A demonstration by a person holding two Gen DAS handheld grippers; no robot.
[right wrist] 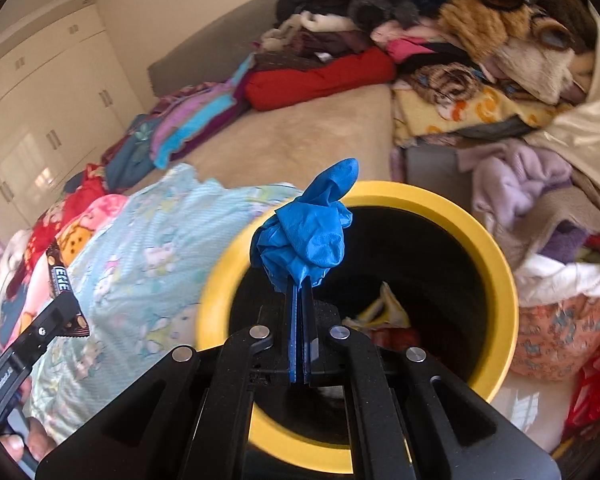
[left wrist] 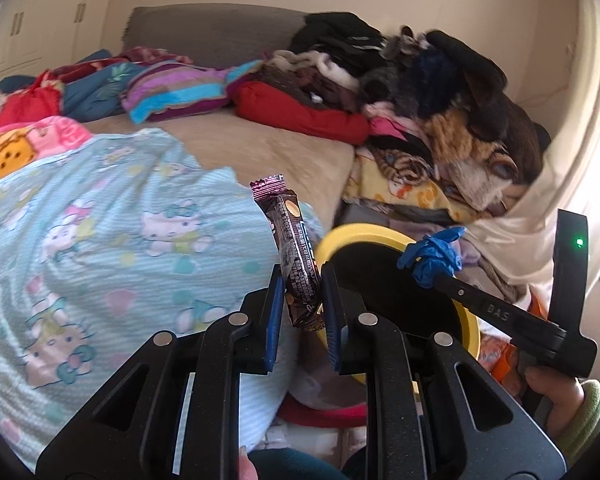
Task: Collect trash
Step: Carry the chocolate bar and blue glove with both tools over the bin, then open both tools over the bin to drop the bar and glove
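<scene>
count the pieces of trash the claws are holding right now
2: a snack bar wrapper in the left claw, a crumpled blue glove in the right claw above the yellow bin.

1 wrapper [left wrist: 296, 256]; 1 glove [right wrist: 306, 236]; 1 bin [right wrist: 496, 248]

Home bedroom, bed [left wrist: 236, 152], piled clothes [left wrist: 440, 80]

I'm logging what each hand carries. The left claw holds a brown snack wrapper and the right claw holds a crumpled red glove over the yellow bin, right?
Nearly. The glove in the right claw is blue, not red, as the right wrist view shows. The rest stands: the left claw holds the brown snack wrapper, and the glove is over the yellow bin.
</scene>
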